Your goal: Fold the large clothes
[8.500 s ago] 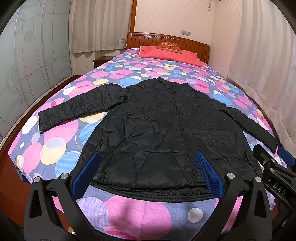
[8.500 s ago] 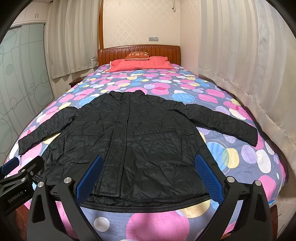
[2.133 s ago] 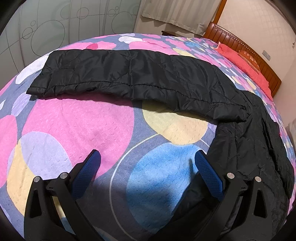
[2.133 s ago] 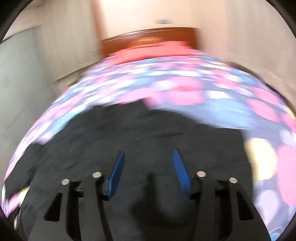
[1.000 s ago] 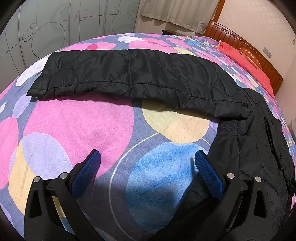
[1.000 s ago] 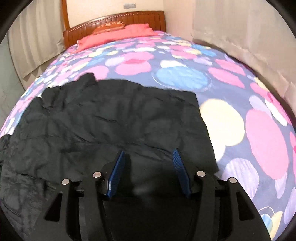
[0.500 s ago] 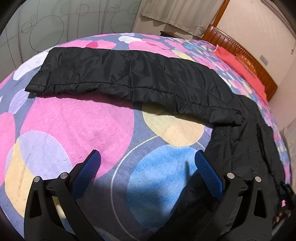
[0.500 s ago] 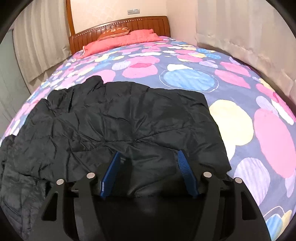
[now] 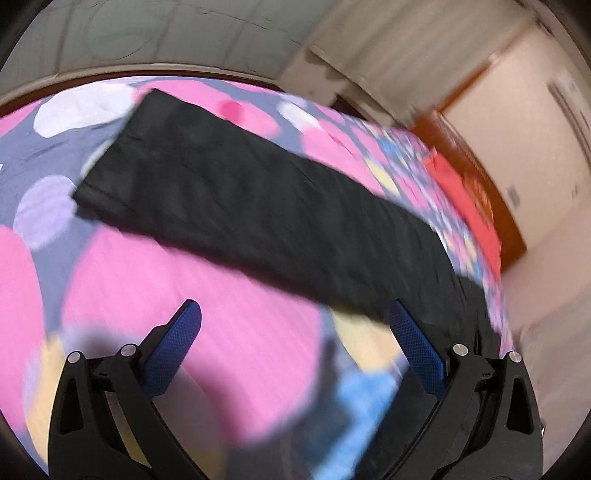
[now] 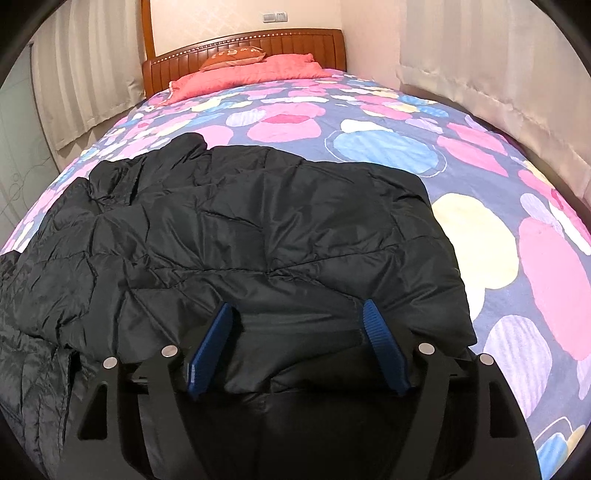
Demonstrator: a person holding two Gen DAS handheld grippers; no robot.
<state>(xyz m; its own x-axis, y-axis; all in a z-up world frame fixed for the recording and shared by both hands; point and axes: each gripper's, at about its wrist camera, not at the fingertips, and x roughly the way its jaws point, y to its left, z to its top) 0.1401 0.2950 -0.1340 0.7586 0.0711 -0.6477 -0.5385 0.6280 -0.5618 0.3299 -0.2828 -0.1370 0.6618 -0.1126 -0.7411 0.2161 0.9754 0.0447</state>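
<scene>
A black quilted jacket [image 10: 251, 236] lies on the bed, its right side folded over the body. My right gripper [image 10: 297, 314] hovers just over the folded part near its lower edge, jaws partly apart with jacket fabric bulging between the blue pads [image 10: 380, 343]. In the blurred left wrist view the jacket's left sleeve [image 9: 240, 206] stretches flat across the bedspread. My left gripper [image 9: 291, 325] is open and empty, above the bedspread just short of the sleeve.
The bedspread [image 10: 480, 229] has pink, blue and yellow circles. A red pillow and blanket [image 10: 251, 70] lie by the wooden headboard [image 10: 258, 40]. Curtains [image 10: 498, 74] hang on the right, and a frosted glass door [image 9: 110, 33] stands to the left.
The left gripper has swung fast toward the sleeve, blurring its view. The right gripper's jaws have widened a little and it has drawn back slightly over the folded jacket.
</scene>
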